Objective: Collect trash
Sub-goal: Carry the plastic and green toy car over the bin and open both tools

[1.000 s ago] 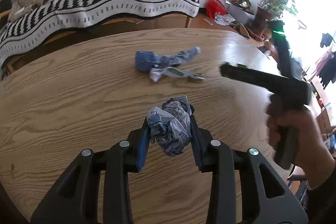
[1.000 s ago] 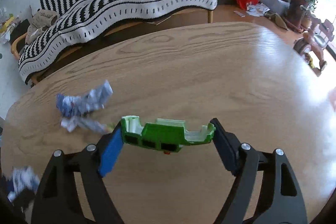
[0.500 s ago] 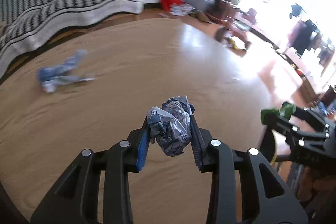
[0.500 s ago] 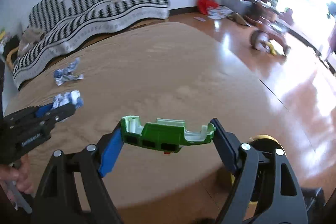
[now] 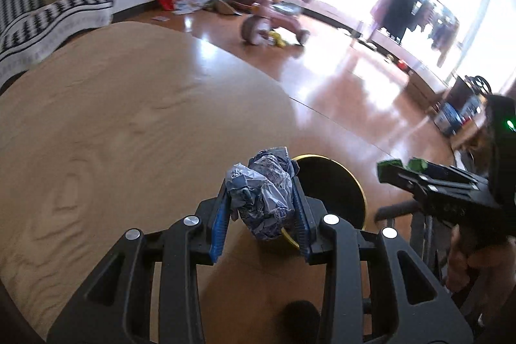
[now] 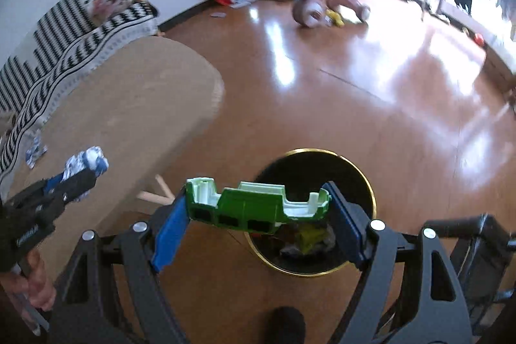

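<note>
A crumpled blue-and-white wrapper (image 5: 262,199) is pinched between the blue pads of the left tongs (image 5: 261,205), above the desk's (image 5: 113,118) edge and just in front of a black bin with a gold rim (image 5: 335,189) that stands on the glossy wooden floor (image 5: 338,79). In the right wrist view the same bin (image 6: 361,179) is seen from above, with some rubbish lying at its bottom. A green-and-white plastic piece (image 6: 254,207) is clamped lengthwise between the widely spread pads of the right tongs (image 6: 258,215) and is held over the near-left part of the bin's mouth. The left tongs (image 6: 82,174) are also seen at the left of that view, with the wrapper (image 6: 87,162) in their tips and a hand (image 6: 35,282) on the handle. More crumpled wrappers (image 6: 35,150) are left on the desk (image 6: 129,105) near its far edge. A black-and-white striped sofa cover (image 6: 64,44) is seen behind the desk, and a pink tricycle (image 6: 322,0) is parked on the floor (image 6: 371,86) farther off.
</note>
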